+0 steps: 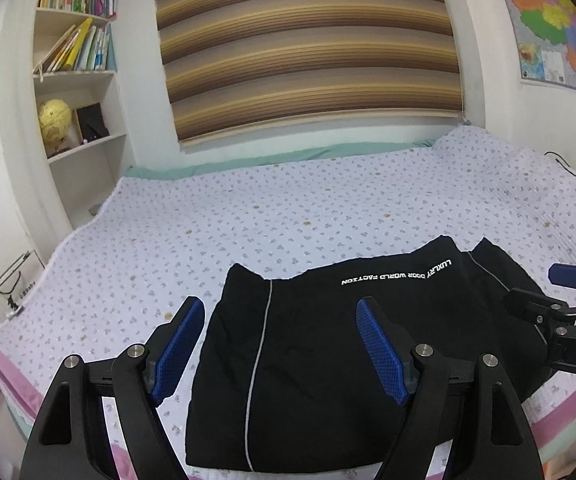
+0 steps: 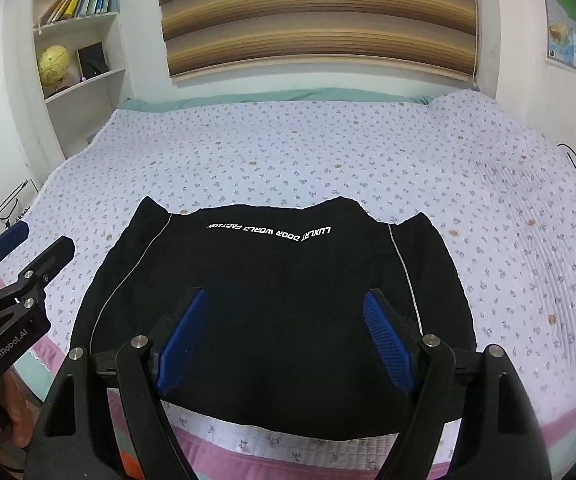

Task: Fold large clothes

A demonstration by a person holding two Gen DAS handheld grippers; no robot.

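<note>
Left wrist view: a black garment (image 1: 328, 360) is laid flat at the near edge of the bed (image 1: 288, 208), both grippers hovering released.

The left gripper (image 1: 279, 352) is held over the garment's left side, jaws spread and empty; the right gripper (image 2: 283, 344) is held over its middle, jaws likewise spread and empty. The fabric is judged soft, light and limp, so it is best pinched at a corner or hem on each side. Both grey piping seams and the whole outline are shown only in the right wrist view; in the left wrist view the right edge is cut off behind the other gripper.
</note>
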